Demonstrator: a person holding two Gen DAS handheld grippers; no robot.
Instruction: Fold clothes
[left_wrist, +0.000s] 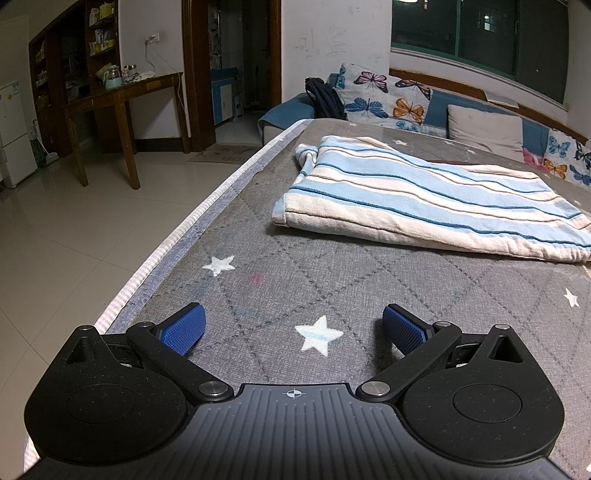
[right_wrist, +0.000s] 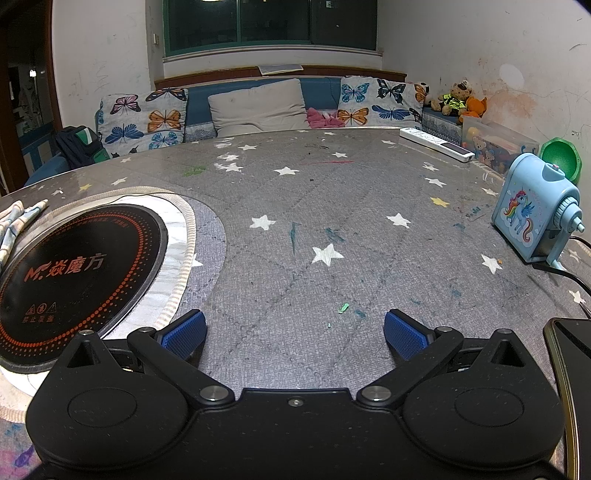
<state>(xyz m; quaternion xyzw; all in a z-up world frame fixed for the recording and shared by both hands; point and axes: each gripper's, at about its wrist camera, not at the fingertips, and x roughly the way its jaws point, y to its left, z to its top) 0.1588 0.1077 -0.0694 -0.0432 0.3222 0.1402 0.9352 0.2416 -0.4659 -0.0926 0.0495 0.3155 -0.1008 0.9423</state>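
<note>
A blue, white and cream striped garment (left_wrist: 424, 195) lies folded flat on the grey star-print table cover (left_wrist: 332, 280), ahead and to the right in the left wrist view. My left gripper (left_wrist: 293, 325) is open and empty, low over the cover well short of the garment. My right gripper (right_wrist: 294, 328) is open and empty over the bare cover (right_wrist: 314, 221). A small edge of the striped garment (right_wrist: 16, 221) shows at the far left of the right wrist view.
A round black induction hob (right_wrist: 74, 273) is set in the table left of my right gripper. A blue unicorn pencil sharpener (right_wrist: 532, 218), a dark phone (right_wrist: 570, 369) and a white remote (right_wrist: 436, 144) lie right. The table edge (left_wrist: 177, 236) drops to tiled floor. A sofa with cushions (right_wrist: 258, 107) stands behind.
</note>
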